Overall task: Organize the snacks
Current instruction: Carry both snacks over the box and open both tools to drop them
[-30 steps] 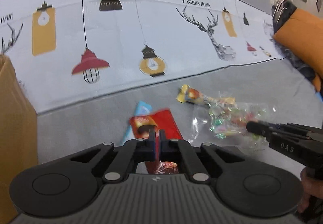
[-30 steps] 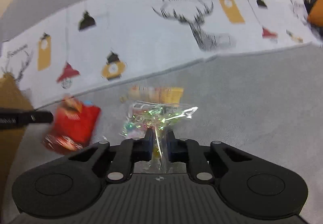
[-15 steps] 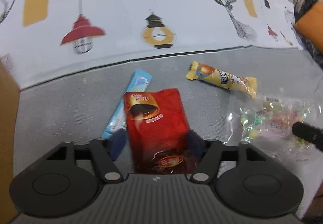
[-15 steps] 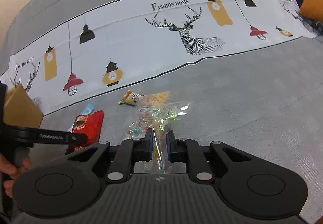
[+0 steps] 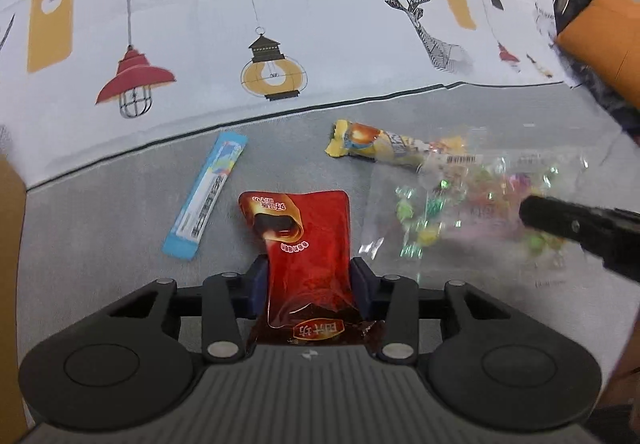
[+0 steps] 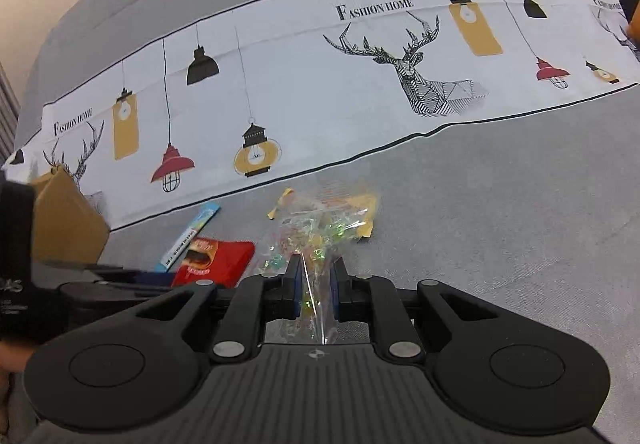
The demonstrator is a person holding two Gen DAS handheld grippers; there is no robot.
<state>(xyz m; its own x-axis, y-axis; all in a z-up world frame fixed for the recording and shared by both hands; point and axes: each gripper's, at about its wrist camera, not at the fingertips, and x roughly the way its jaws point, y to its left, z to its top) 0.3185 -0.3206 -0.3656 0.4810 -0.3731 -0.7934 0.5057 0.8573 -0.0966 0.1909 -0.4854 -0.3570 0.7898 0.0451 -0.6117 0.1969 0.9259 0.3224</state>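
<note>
Looking along the left gripper (image 5: 309, 276), its fingers stand wide apart on either side of a red pouch (image 5: 306, 244) lying on the grey cover (image 5: 100, 244); whether the pads touch it cannot be told. A blue stick (image 5: 206, 195) lies just left of the pouch, a yellow bar (image 5: 372, 145) farther off to the right. A clear candy bag (image 5: 460, 199) lies right of the pouch, overlapping the bar's right end. This view alone shows an orange cushion (image 5: 600, 31) far right.

From the right wrist, the right gripper (image 6: 316, 284) pinches a narrow fold of the candy bag (image 6: 316, 232), jaws slightly apart. Only here does the brown box (image 6: 66, 219) show its shape, far left, with the printed cloth (image 6: 320, 91) beyond. The pouch (image 6: 224, 260) lies left, partly hidden by the left gripper (image 6: 132, 278).
</note>
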